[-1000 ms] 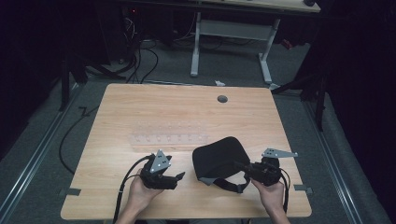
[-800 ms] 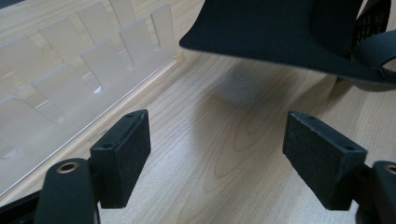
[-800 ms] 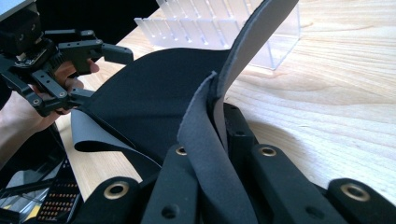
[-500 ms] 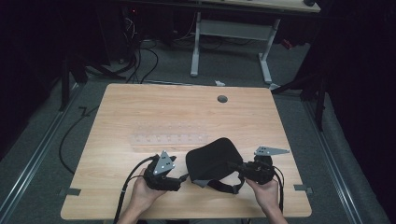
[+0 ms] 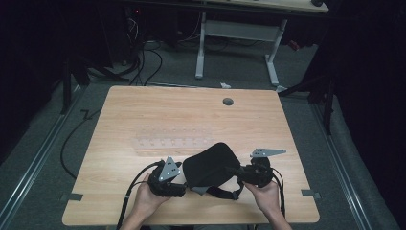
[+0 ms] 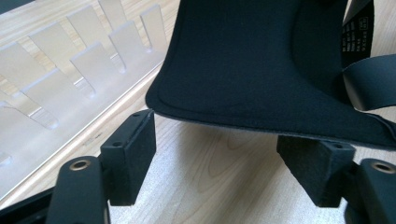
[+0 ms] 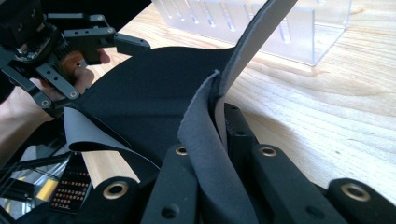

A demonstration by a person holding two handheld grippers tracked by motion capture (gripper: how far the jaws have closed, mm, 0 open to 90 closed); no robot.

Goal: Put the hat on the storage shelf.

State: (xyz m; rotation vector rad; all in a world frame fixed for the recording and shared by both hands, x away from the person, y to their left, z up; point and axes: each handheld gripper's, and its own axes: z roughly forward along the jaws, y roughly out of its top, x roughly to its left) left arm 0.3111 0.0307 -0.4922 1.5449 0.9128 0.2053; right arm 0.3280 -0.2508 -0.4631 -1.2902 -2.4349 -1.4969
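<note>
Pinching black pad (image 5: pixel 210 165) w/ right gripper (image 5: pixel 238 171).

A light wooden desk (image 5: pixel 143 115) is carrying a clear slotted rack (image 5: pixel 172 143), with a black fabric pad (image 5: pixel 210 165) lying just beside the rack.

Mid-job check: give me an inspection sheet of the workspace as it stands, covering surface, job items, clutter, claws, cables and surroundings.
Surface: light wooden table, round grommet hole near the far edge.
Job's things: black fabric pad with straps, partly lifted at the near edge; clear plastic slotted rack lies just behind it.
Clutter: nothing seen.
Claws: right claw is clamped on a fold of the fabric; left claw is open, pads either side of the fabric's edge and not pressing it, jaws having just been closing.
Cables: black cable trails from the left claw; more cables on the floor.
Surroundings: dark room, grey carpet, white desk frame behind.
</note>
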